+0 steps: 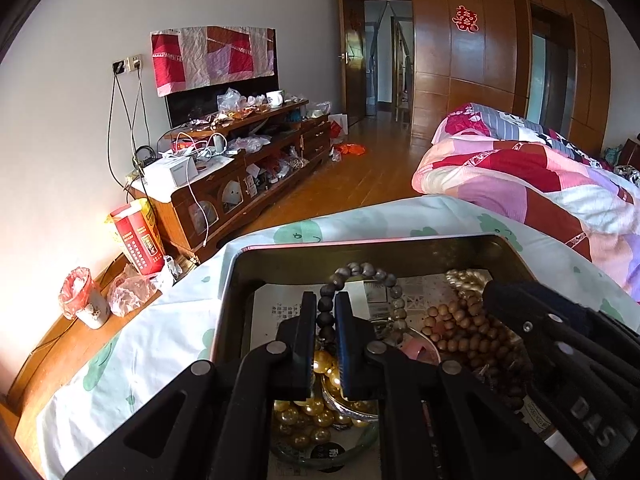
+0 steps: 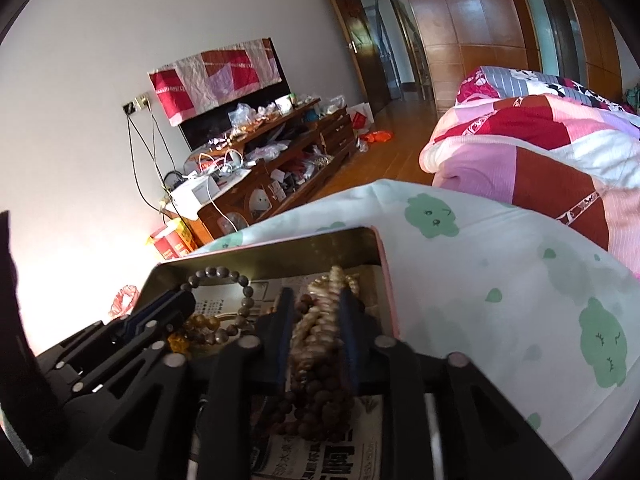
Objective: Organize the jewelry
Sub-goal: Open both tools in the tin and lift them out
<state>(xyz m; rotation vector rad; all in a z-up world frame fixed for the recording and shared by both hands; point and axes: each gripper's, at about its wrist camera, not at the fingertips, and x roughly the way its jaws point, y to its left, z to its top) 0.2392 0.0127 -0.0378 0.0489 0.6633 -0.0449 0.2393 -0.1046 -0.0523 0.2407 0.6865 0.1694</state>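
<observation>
Dark-beaded bracelet (image 1: 326,312) sits pinched in the left gripper (image 1: 325,312) over the tin (image 1: 400,246), next needing lifting clear, while the right gripper (image 2: 316,320) straddles pearl strands (image 2: 320,320), half-open.

A lived-in bedroom in a private home: a bed (image 1: 280,220) under a pale sheet printed with green clouds fills the lower frame; a patchwork quilt (image 1: 540,176) in pink and red is heaped at right; a low wooden TV cabinet (image 1: 256,168) at centre left overflows with cables, bags and a mug; a television (image 1: 192,108) draped with cloth stands against the white wall; wood flooring (image 1: 372,168) runs to an open doorway (image 1: 384,52) at upper centre; a red paper double-happiness cutout (image 1: 465,19) marks the wooden wardrobe (image 1: 480,60) beside it.
</observation>
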